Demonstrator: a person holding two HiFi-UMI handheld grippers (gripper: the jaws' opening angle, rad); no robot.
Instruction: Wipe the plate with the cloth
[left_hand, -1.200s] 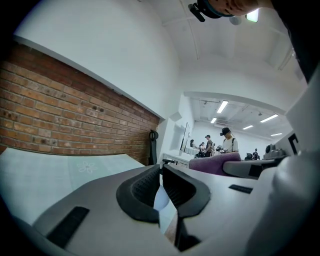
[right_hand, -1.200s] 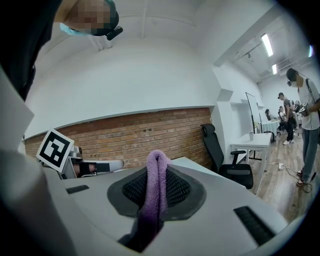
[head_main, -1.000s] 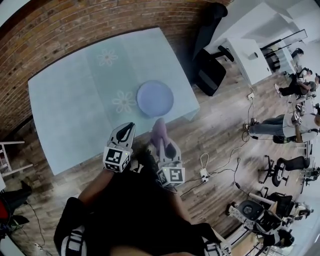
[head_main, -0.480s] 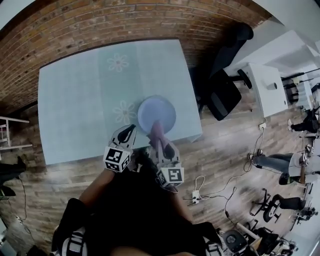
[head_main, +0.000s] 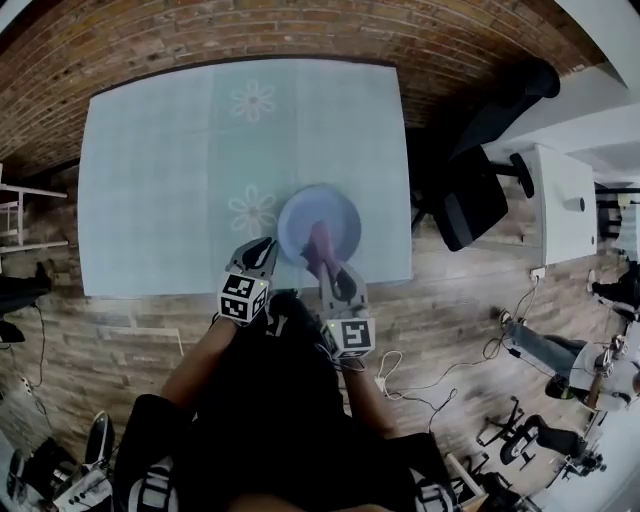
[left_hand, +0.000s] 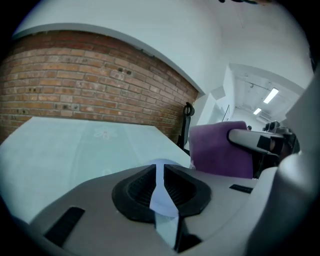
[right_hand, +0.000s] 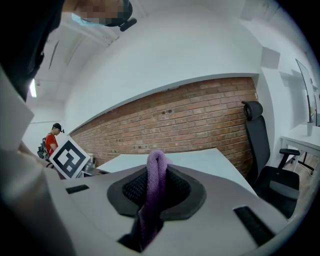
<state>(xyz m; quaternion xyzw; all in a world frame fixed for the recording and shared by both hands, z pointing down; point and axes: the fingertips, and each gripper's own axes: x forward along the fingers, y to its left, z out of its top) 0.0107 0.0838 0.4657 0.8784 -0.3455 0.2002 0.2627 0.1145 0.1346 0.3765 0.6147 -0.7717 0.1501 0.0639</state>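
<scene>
A pale lavender plate (head_main: 322, 215) sits near the front edge of the light blue table (head_main: 160, 170). My right gripper (head_main: 323, 260) is shut on a folded purple cloth (head_main: 318, 240), which hangs over the near part of the plate. In the right gripper view the cloth (right_hand: 155, 180) is pinched between the jaws of the right gripper (right_hand: 156, 175). My left gripper (head_main: 262, 247) hovers just left of the plate with its jaws shut and nothing held. In the left gripper view, past the left gripper (left_hand: 160, 172), I see the plate (left_hand: 163, 163) and the cloth (left_hand: 220, 150).
A black office chair (head_main: 480, 190) and a white desk (head_main: 560, 200) stand right of the table. Cables (head_main: 400, 365) lie on the wooden floor. A brick wall (head_main: 300, 30) runs behind the table. A person in red (right_hand: 50, 142) stands far off.
Both grippers have moved forward and down over the table's front edge. The cloth, which hung in front of the table, now sits over the plate.
</scene>
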